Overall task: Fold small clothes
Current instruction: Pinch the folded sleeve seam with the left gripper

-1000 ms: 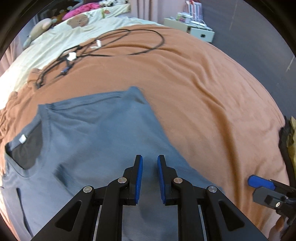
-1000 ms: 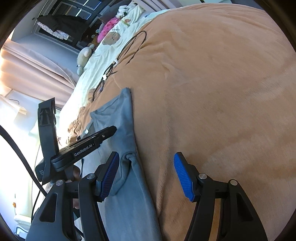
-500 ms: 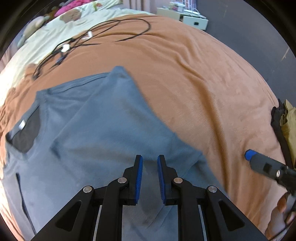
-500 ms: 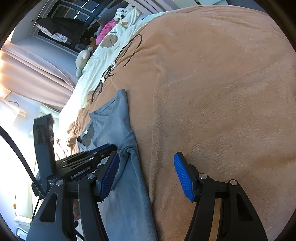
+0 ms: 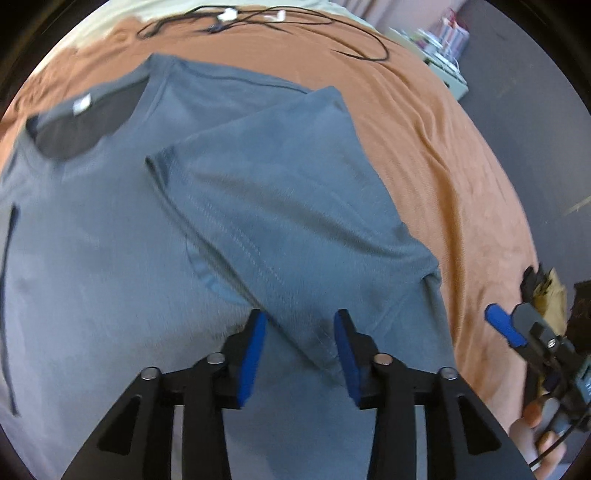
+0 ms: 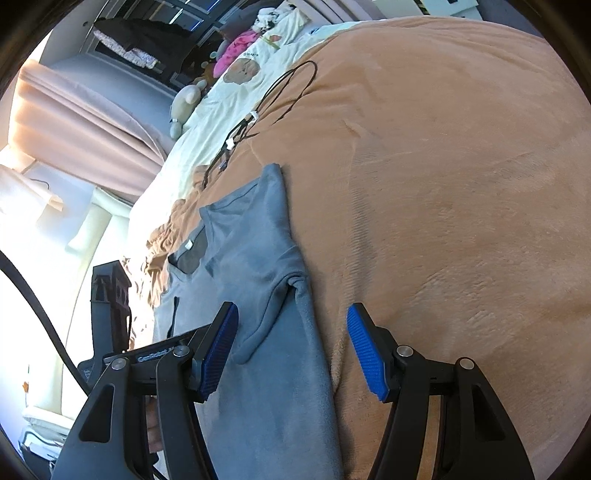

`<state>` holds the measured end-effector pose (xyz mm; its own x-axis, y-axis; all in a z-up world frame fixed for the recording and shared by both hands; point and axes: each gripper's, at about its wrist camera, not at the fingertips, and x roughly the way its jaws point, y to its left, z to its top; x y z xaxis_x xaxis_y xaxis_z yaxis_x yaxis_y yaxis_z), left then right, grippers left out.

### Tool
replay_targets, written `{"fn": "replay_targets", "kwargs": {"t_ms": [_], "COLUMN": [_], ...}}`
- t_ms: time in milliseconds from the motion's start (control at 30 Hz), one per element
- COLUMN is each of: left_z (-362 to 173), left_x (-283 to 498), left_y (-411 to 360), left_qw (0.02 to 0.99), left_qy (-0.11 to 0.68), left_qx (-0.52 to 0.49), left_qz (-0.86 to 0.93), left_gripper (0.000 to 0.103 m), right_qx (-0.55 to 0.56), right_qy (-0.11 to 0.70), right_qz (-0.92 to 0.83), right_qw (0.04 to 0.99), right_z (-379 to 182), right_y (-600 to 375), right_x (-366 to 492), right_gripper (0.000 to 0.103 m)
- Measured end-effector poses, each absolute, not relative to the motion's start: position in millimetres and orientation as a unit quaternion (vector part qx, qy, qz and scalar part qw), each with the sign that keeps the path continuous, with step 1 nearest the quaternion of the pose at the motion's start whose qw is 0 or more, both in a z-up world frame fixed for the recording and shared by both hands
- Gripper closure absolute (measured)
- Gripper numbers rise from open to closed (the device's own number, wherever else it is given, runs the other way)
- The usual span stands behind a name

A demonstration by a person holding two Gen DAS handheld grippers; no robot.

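Two tongs: both over one grey T-shirt (image 5: 110, 229) spread flat on an orange blanket (image 5: 436, 122).
Left tongs (image 5: 300, 345): jaws opening, pads clear of the cloth; the folded-over sleeve (image 5: 280, 206) lies between and beyond them.
Right tongs (image 6: 291, 350): jaws wide apart, holding nothing, above the shirt's right edge and blanket.
Shirt: collar at the far left, sleeve folded across the chest.
Cable (image 5: 332, 22): black, looped on the far blanket, well apart from the shirt.
Hand (image 5: 543, 439): grips the right tongs, near right.
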<state>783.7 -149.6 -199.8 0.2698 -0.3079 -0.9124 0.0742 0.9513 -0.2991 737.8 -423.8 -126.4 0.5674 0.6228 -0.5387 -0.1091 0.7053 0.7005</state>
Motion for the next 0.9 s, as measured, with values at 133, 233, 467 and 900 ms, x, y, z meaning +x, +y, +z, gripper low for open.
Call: {"fn": "replay_targets", "kwargs": {"t_ms": [133,233,467,900], "left_z": [-206.6,-210.7,-211.1,-191.8], "left_x": [778.8,779.6,779.7,778.0], "left_y": [-149.7,-155.6,-154.0,-144.1], "left_qw": [0.776,0.775,0.789,0.797], "left_qy": [0.599,0.597,0.583,0.576], "left_qx": [-0.154,-0.168,-0.172,-0.147], "left_qz": [-0.128,-0.118,-0.091,-0.101], "left_gripper": [0.061,0.061,0.095,0.096], "right_qx": [0.308,0.310,0.278,0.183], "right_qy": [0.413,0.413,0.424,0.432], "right_qz": [0.220,0.220,0.207,0.163], "right_qw": [0.829,0.827,0.837,0.868], "right_z": [-127.6,-127.2,-126.8,-124.8], "right_y": [-418.2,-416.0,-399.7,-346.1], "right_x": [740.4,741.2,743.1,760.1], "right_gripper": [0.043,0.043,0.057,0.060]}}
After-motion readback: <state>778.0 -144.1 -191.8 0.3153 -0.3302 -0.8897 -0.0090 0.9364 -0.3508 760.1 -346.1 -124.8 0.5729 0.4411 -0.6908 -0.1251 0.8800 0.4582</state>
